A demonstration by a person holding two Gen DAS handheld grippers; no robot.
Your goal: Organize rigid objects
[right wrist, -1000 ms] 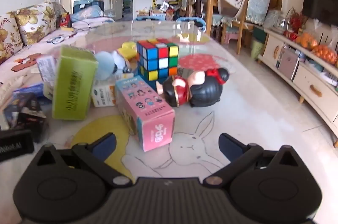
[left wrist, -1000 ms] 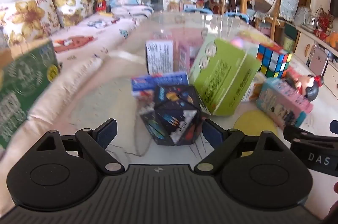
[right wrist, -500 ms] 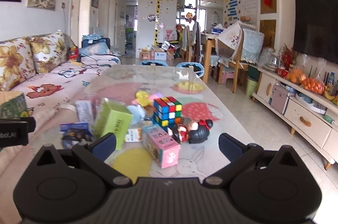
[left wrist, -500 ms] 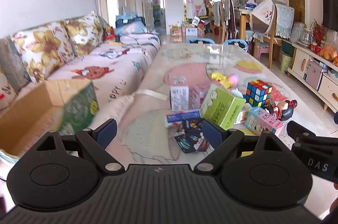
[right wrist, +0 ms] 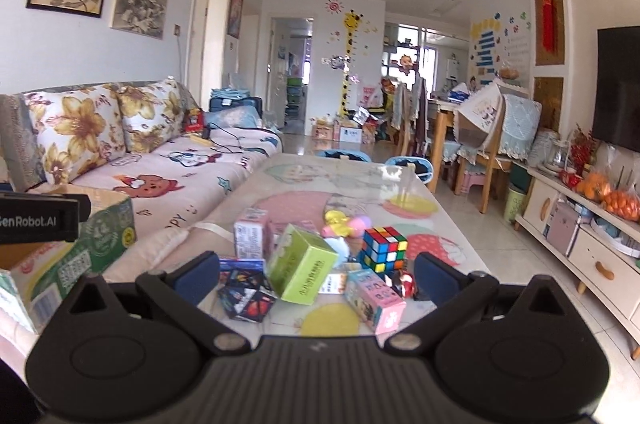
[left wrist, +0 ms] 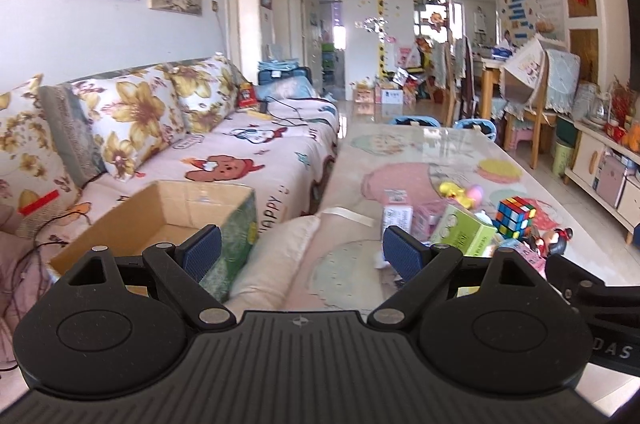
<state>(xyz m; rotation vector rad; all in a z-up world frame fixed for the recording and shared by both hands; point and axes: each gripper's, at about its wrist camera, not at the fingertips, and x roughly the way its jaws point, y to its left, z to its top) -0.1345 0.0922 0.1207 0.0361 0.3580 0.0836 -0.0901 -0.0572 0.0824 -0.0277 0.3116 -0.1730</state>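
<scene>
A heap of rigid things lies on the near end of the low table (right wrist: 352,184): a green box (right wrist: 302,274), a Rubik's cube (right wrist: 385,249), a pink box (right wrist: 374,300), a dark folding cube (right wrist: 246,298), a white carton (right wrist: 249,234) and a black-haired doll (left wrist: 554,242). An open cardboard box (left wrist: 168,212) with green sides sits on the sofa (left wrist: 248,152) to the left. My left gripper (left wrist: 302,254) is open and empty, held high above the gap between cardboard box and table. My right gripper (right wrist: 318,276) is open and empty, well back from the heap.
A cream cushion (left wrist: 272,260) lies between the cardboard box and the table. Floral pillows (left wrist: 136,116) line the sofa back. A TV cabinet (right wrist: 592,236) runs along the right wall, with dining chairs (right wrist: 480,152) beyond the table's far end.
Both grippers have pulled up and back from the table; the heap that filled the views now looks small. The left view now takes in the cardboard box on the sofa.
</scene>
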